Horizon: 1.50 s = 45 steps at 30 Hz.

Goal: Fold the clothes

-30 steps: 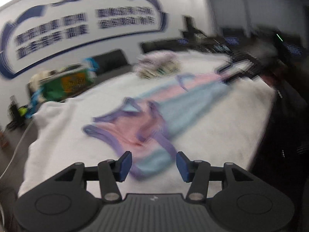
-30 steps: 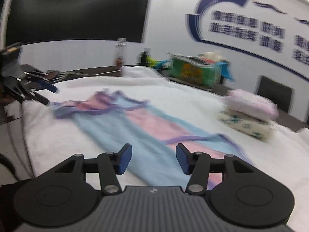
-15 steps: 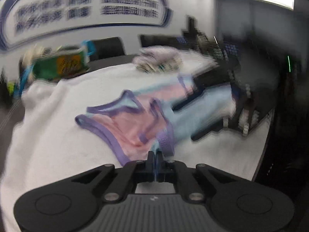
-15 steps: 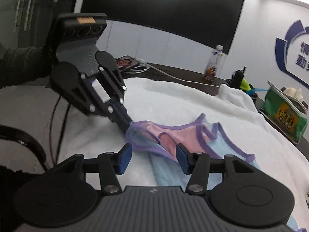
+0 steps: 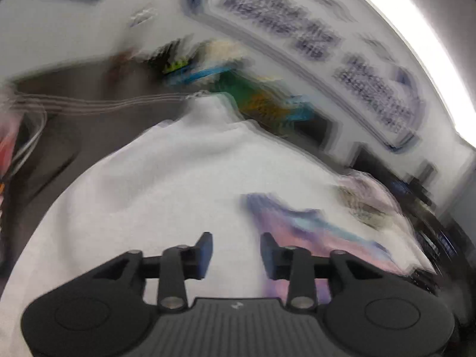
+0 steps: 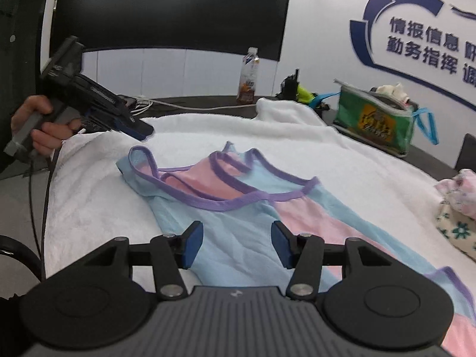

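Note:
A pink and light-blue sleeveless garment (image 6: 238,208) with purple trim lies flat on the white towel-covered table (image 6: 89,202). My right gripper (image 6: 236,242) is open and empty, just above the garment's blue side. My left gripper (image 5: 236,253) is open and empty over bare towel; the view is blurred, with the garment (image 5: 300,232) to its right. In the right wrist view the left gripper (image 6: 142,132) is held by a hand at the far left, beyond the garment's shoulder strap.
A stack of folded clothes (image 6: 458,208) lies at the right. A green zip bag (image 6: 374,119), a drink bottle (image 6: 249,74) and cables (image 6: 166,105) sit on the dark table behind. The towel's left edge drops off near a black cable (image 6: 44,184).
My left gripper has let go of the garment's strap, opened and swung away to the left. The garment now lies flatter. My right gripper has stayed open over the garment.

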Each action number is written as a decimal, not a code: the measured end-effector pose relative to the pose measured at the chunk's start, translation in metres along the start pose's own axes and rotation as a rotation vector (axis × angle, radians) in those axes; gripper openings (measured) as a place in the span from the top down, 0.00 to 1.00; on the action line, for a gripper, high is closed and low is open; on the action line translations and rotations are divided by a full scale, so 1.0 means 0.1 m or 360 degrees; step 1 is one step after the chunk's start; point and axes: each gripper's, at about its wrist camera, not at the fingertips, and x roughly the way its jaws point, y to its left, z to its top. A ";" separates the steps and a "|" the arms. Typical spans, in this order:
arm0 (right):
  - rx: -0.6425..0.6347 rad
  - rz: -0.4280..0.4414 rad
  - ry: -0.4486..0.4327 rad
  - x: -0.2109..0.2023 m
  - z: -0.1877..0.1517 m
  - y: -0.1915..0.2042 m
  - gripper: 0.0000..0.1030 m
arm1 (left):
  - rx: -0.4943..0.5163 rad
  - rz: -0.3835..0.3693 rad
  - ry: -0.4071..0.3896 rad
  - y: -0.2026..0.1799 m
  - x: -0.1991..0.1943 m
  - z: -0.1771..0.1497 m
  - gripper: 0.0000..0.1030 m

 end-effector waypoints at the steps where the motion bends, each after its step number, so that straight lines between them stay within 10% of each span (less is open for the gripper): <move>1: -0.0008 0.0000 -0.0013 -0.08 -0.03 0.01 0.50 | 0.0160 -0.0108 -0.0021 -0.12 -0.06 -0.03 0.56; 4: -0.0006 -0.0033 -0.0026 -0.18 -0.09 -0.01 0.50 | 0.0708 -0.0115 -0.0031 -0.53 -0.08 -0.23 0.28; 7: 0.0043 -0.0074 -0.0020 -0.20 -0.14 -0.07 0.50 | 0.0918 -0.0113 0.0120 -0.68 0.13 -0.34 0.39; 9: 0.0080 -0.0094 -0.0020 -0.25 -0.17 -0.11 0.50 | 0.0855 -0.0171 0.0251 -0.62 0.28 -0.31 0.87; 11: 0.0096 -0.0113 -0.0027 -0.31 -0.22 -0.12 0.50 | 0.0727 -0.0180 0.0387 -0.51 0.46 -0.24 0.98; 17: 0.0121 -0.0129 -0.0007 -0.37 -0.30 -0.14 0.50 | 0.0140 -0.0265 0.0486 -0.01 0.70 0.06 0.96; 26: 0.0105 -0.0114 0.0044 -0.34 -0.36 -0.14 0.50 | 0.0043 0.0047 0.0383 0.18 0.63 0.22 0.71; 32: 0.0139 -0.0259 0.0054 -0.82 -0.50 -0.21 0.50 | 0.0249 -0.0129 0.0252 -0.02 0.19 -0.01 0.35; 34: 0.0199 -0.0331 0.0077 -0.99 -0.61 -0.31 0.50 | 0.0367 -0.0090 0.0244 -0.16 0.23 -0.10 0.36; 37: 0.0290 -0.0441 0.0153 -1.13 -0.77 -0.47 0.51 | 0.0447 -0.0006 0.0351 -0.27 0.42 -0.16 0.91; 45: 0.0304 -0.0534 0.0171 -1.25 -0.96 -0.57 0.60 | 0.0594 0.0164 0.0141 -0.47 0.24 -0.12 0.77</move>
